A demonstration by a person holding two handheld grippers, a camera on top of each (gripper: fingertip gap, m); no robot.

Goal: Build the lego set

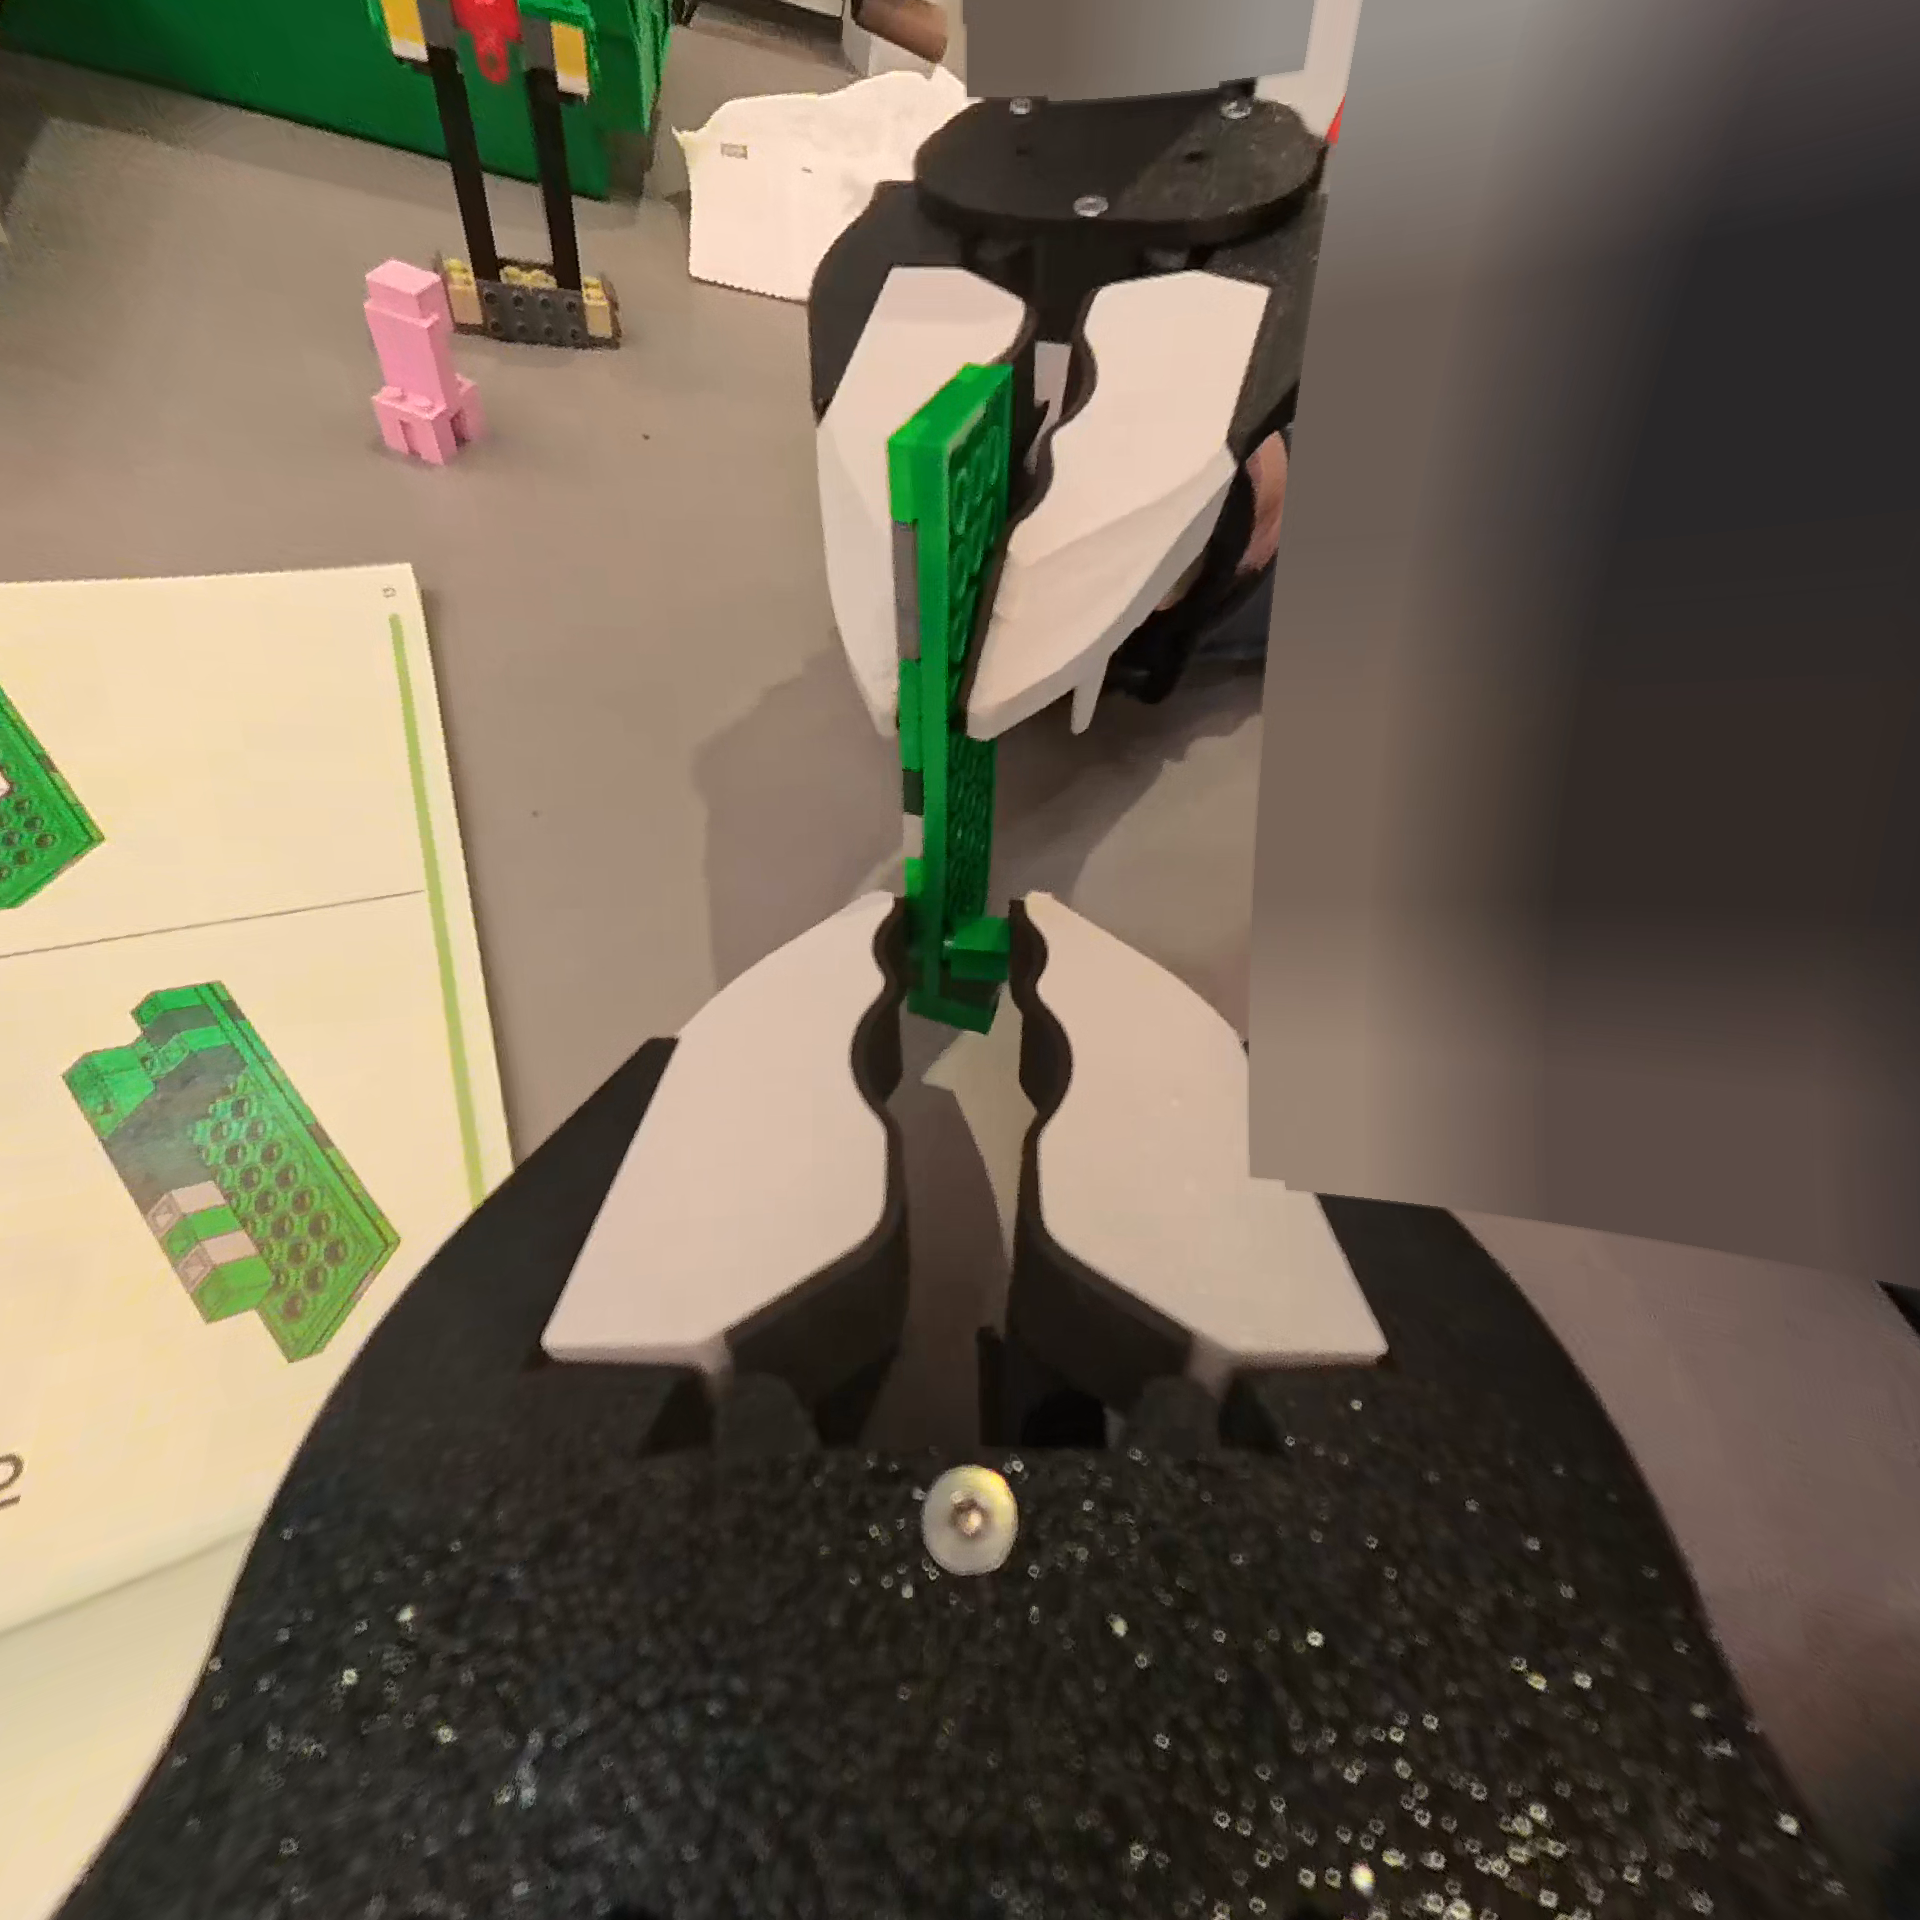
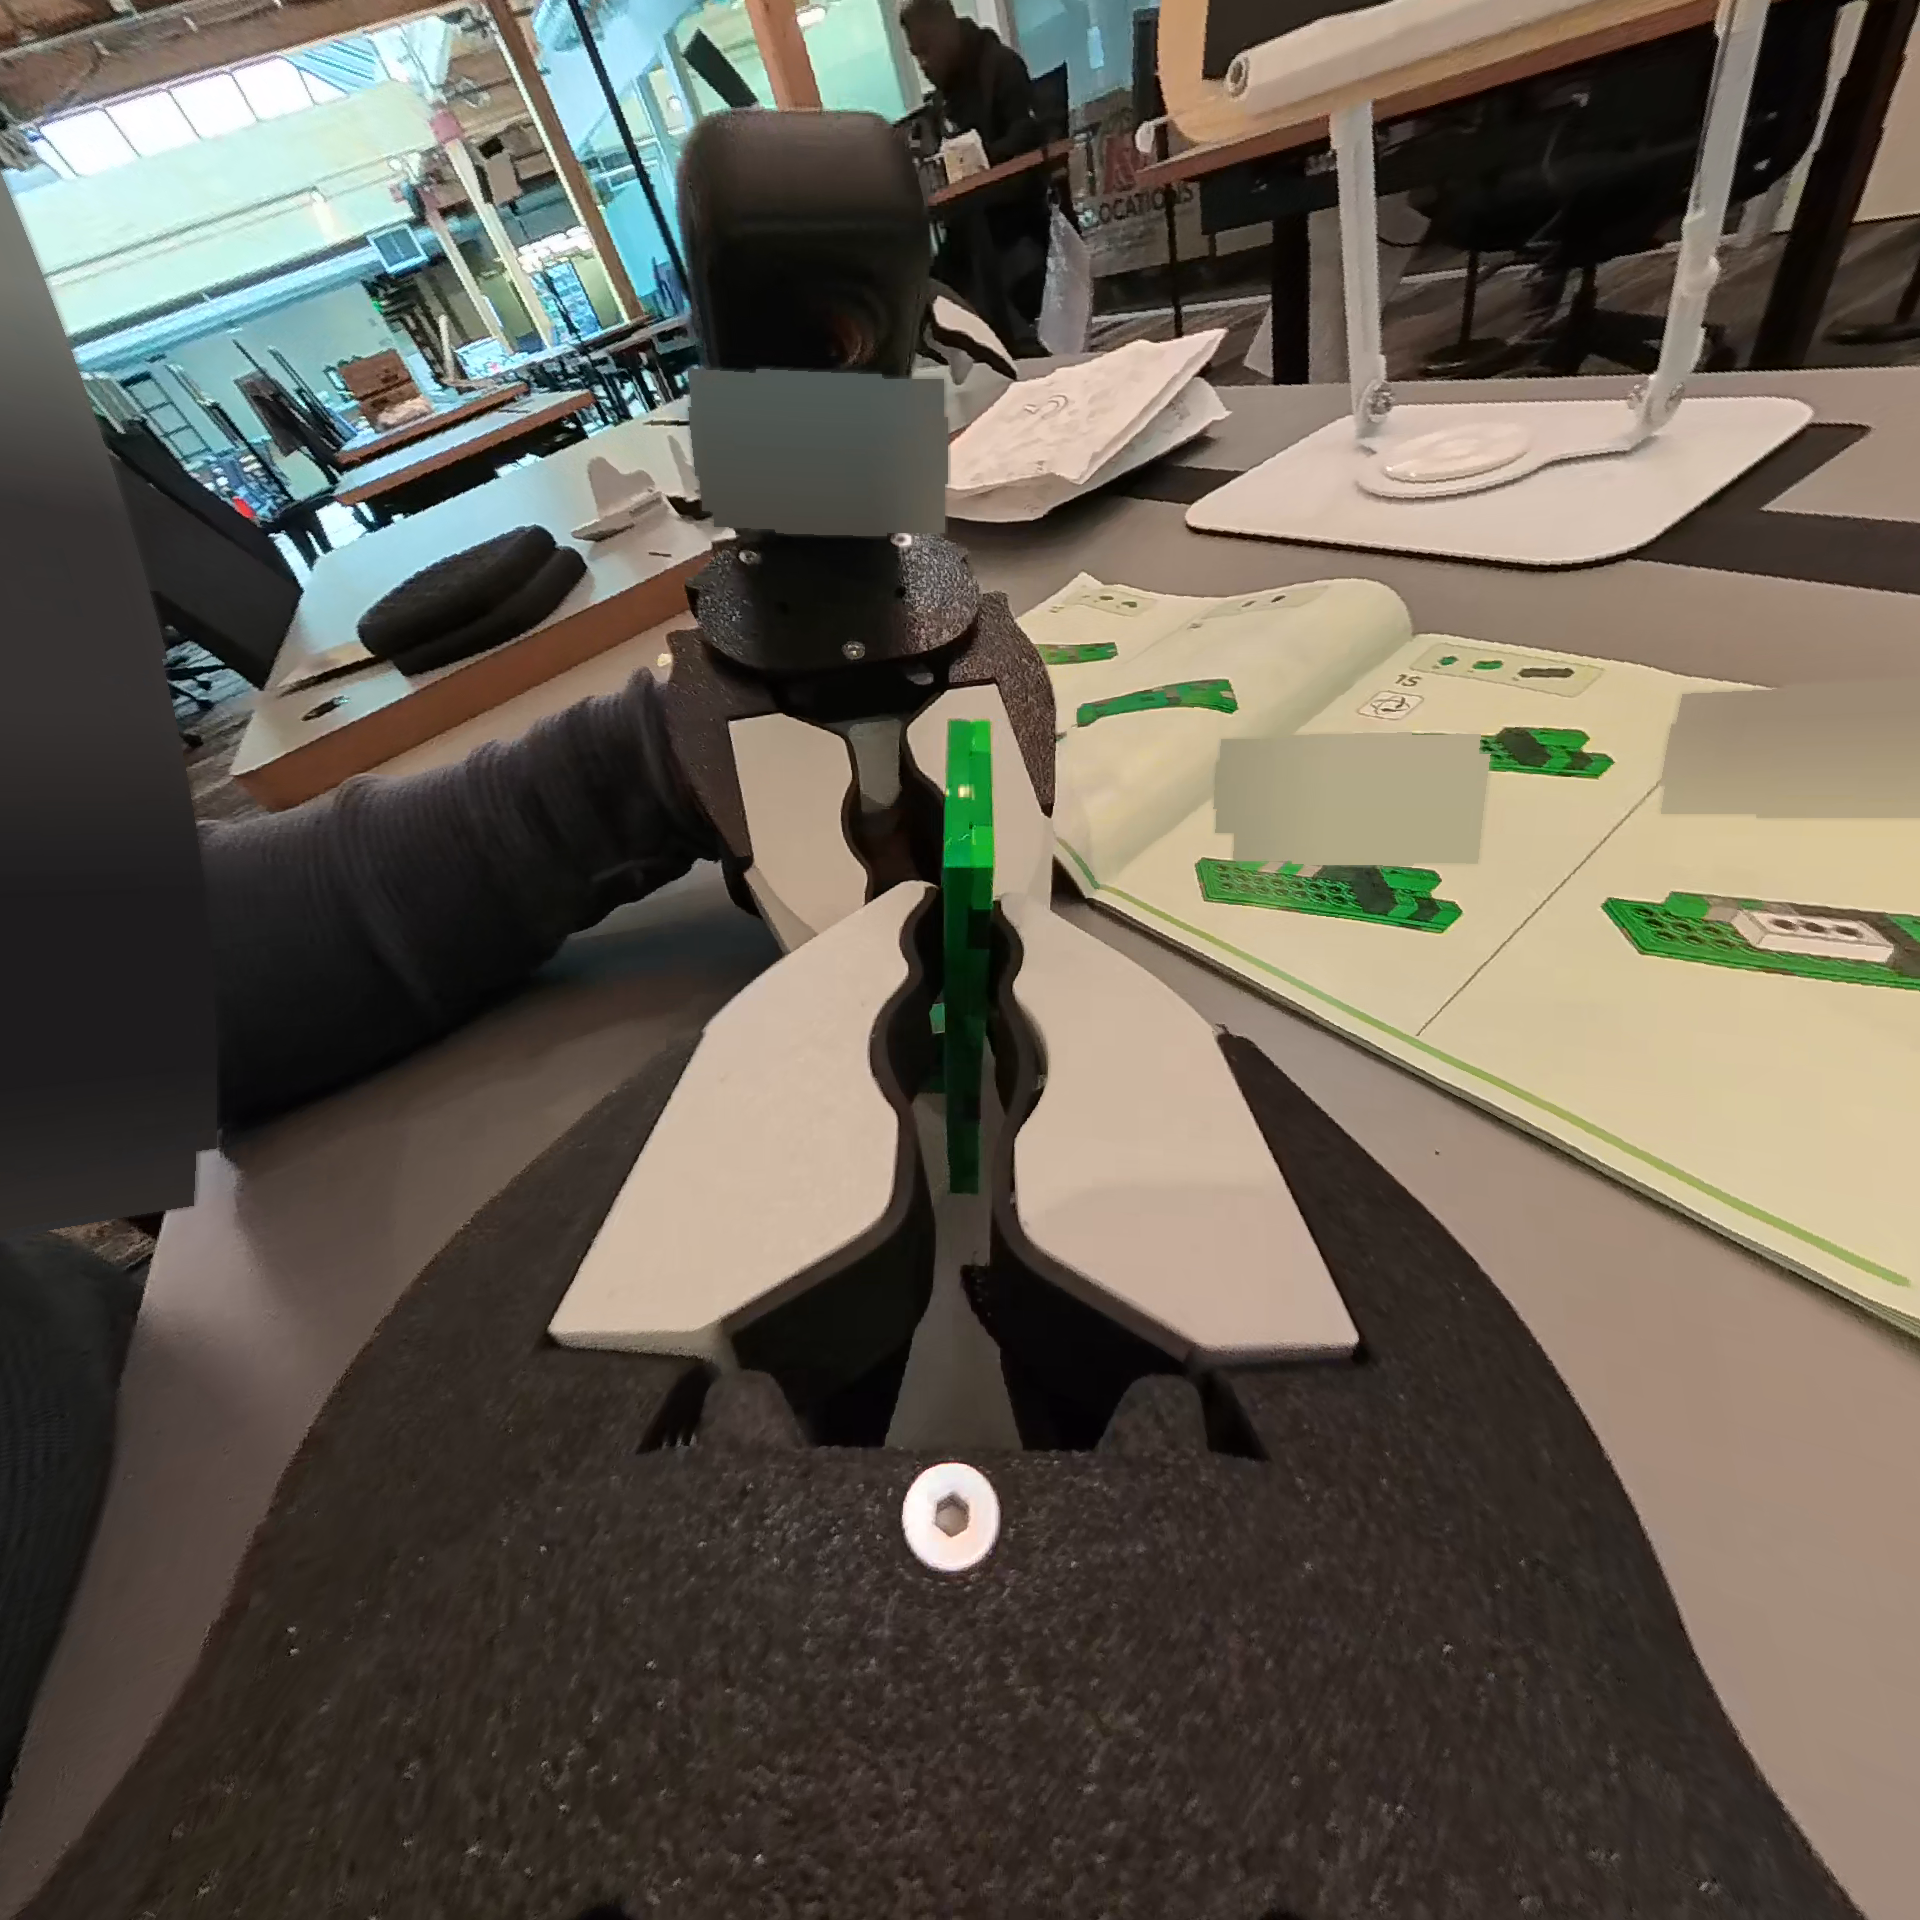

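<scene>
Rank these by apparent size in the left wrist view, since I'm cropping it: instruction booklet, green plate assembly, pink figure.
1. instruction booklet, though partly cut off
2. green plate assembly, seen edge-on
3. pink figure, farther from camera, so its true size is unsure

The lego plate assembly (image 1: pixel 951 665) stands on edge above the table (image 1: pixel 623 644), between the left gripper (image 1: pixel 956 966) at its near end and the right gripper (image 1: pixel 1023 499) at its far end. In the left wrist view the instruction booklet (image 1: pixel 208 935) lies open on the table to the left. Behind it stand a small lego figure (image 1: pixel 421 358) and, farther back, a tall lego model (image 1: pixel 520 208) before a box (image 1: pixel 312 62).
</scene>
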